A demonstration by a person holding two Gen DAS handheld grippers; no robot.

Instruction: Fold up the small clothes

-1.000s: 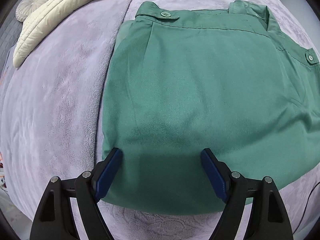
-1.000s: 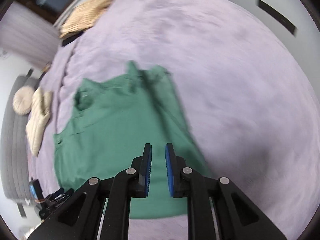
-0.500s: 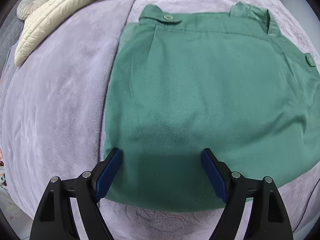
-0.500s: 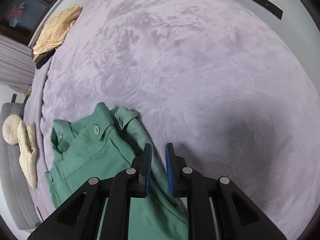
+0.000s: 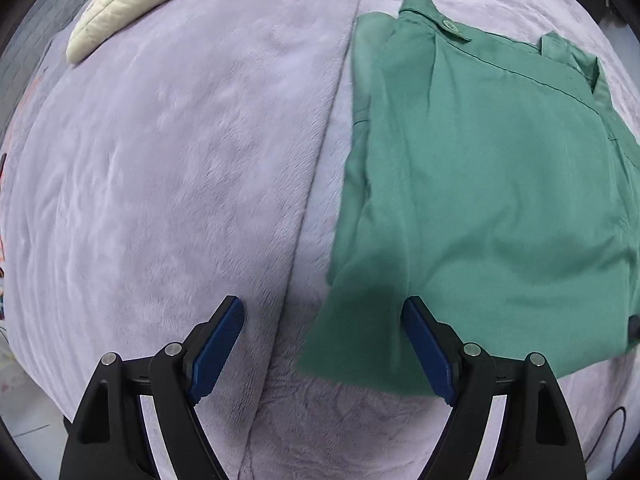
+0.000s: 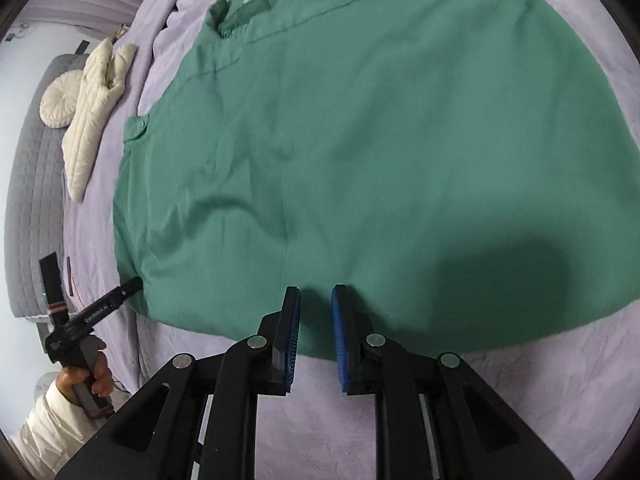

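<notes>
A green garment (image 5: 480,184) with buttoned tabs lies folded flat on a lilac blanket (image 5: 180,180); in the right wrist view it (image 6: 360,140) fills most of the frame. My left gripper (image 5: 322,316) is open wide and empty, straddling the garment's near left corner, one finger over the cloth and one over the blanket. My right gripper (image 6: 316,300) hovers over the garment's near hem, its jaws a narrow gap apart with nothing between them. The left gripper (image 6: 132,285) also shows at the left in the right wrist view, its tip at the garment's left corner.
A cream quilted jacket (image 5: 132,0) lies at the blanket's far left, also seen in the right wrist view (image 6: 96,112) beside a round cream cushion (image 6: 60,100) on a grey sofa (image 6: 28,200). A seam ridge (image 5: 320,160) runs along the blanket left of the garment.
My left gripper has slid left, from over the middle of the hem to its left corner. My right gripper has swung from the bare blanket down to the garment's near hem.
</notes>
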